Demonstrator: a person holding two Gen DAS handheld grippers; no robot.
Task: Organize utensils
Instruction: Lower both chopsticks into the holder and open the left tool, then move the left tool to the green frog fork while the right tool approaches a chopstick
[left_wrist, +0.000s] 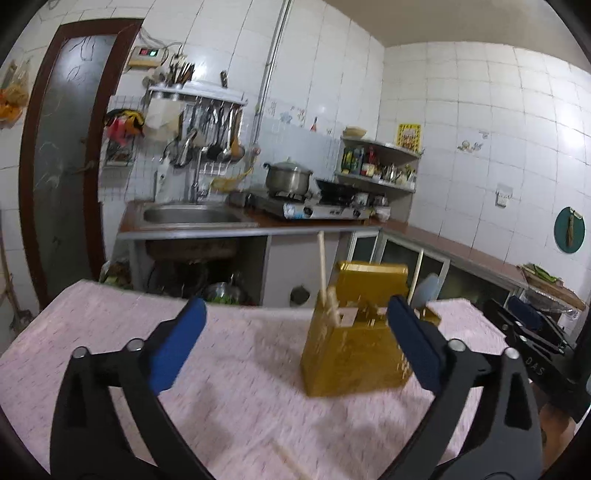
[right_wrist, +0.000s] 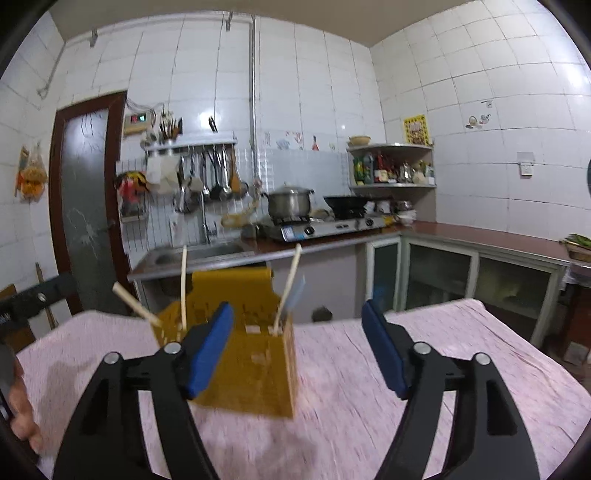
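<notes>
Kitchen, pink cloth (right_wrist: 406, 350): holder (right_wrist: 243, 354) stands mid-table, chopsticks (right_wrist: 183, 288) already inside. One chopstick (left_wrist: 291, 461) looks left on cloth. Both my left gripper (left_wrist: 295, 343) and right gripper (right_wrist: 297, 347) spread, empty.

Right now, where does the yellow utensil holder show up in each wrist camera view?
Left wrist view: the yellow utensil holder stands right of centre on the pink tablecloth, partly behind the right blue finger.
Right wrist view: the holder sits left of centre, partly behind the left blue finger.
Shared landmark: the steel pot on the stove.
</notes>
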